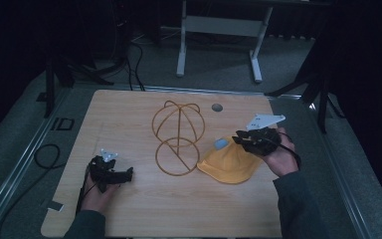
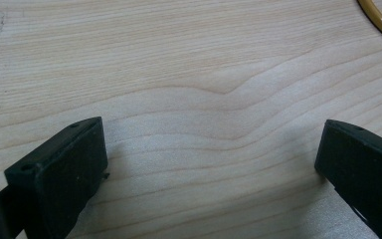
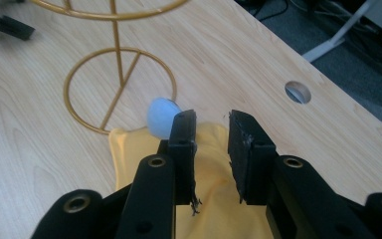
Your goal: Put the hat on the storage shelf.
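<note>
A gold wire hat stand (image 1: 178,130) rises at the middle of the wooden table (image 1: 129,114), with its ring base towards me. Just right of the ring lies a yellow cap (image 1: 231,167) with a pale blue button (image 1: 221,144) on its far-left part. My right gripper (image 1: 238,139) hovers over the cap's far side. In the right gripper view its jaws (image 3: 211,117) stand a little apart above the yellow cloth (image 3: 129,149), beside the blue button (image 3: 160,117), gripping nothing. My left gripper (image 1: 124,175) rests at the front left, open wide over bare wood (image 2: 211,134).
A round cable hole (image 1: 217,107) is set near the table's far edge, right of the stand. White desk legs (image 1: 181,50) stand on the floor beyond. Black cables (image 1: 45,154) lie on the floor at the left. A scrap of tape (image 1: 55,205) sits at the front left corner.
</note>
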A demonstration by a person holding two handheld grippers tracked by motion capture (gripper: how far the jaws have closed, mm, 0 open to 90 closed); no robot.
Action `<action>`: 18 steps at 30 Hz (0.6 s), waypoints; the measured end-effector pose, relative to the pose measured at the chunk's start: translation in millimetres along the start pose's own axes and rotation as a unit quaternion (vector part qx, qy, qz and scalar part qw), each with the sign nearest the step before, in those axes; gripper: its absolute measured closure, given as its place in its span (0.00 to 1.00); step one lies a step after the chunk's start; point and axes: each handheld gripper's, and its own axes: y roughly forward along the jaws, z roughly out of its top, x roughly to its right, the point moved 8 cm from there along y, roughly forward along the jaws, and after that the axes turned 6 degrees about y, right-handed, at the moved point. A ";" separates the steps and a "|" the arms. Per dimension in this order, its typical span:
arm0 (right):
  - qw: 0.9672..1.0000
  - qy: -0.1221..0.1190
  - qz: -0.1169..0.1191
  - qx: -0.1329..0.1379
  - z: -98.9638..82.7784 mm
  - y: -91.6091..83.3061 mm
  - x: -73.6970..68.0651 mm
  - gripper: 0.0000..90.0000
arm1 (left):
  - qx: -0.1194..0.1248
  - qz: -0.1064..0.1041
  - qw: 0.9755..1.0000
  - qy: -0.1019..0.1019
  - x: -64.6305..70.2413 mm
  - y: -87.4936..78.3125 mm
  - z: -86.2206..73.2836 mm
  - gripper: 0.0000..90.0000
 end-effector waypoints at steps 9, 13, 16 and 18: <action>1.000 -0.005 -0.002 -0.027 -4.3 6.5 7.2 0.81 | 0.001 0.000 1.000 0.000 0.0 0.1 0.1 0.00; 0.999 -0.008 -0.002 -0.038 -5.2 9.1 10.9 0.81 | 0.001 0.000 1.000 0.000 0.0 0.1 0.1 0.00; 0.999 -0.012 -0.001 -0.048 -5.9 11.1 13.5 0.81 | 0.001 0.000 1.000 0.000 0.0 0.1 0.1 0.00; 0.998 -0.016 -0.001 -0.056 -6.4 12.3 14.5 0.80 | 0.001 0.000 1.000 0.000 0.0 0.1 0.1 0.00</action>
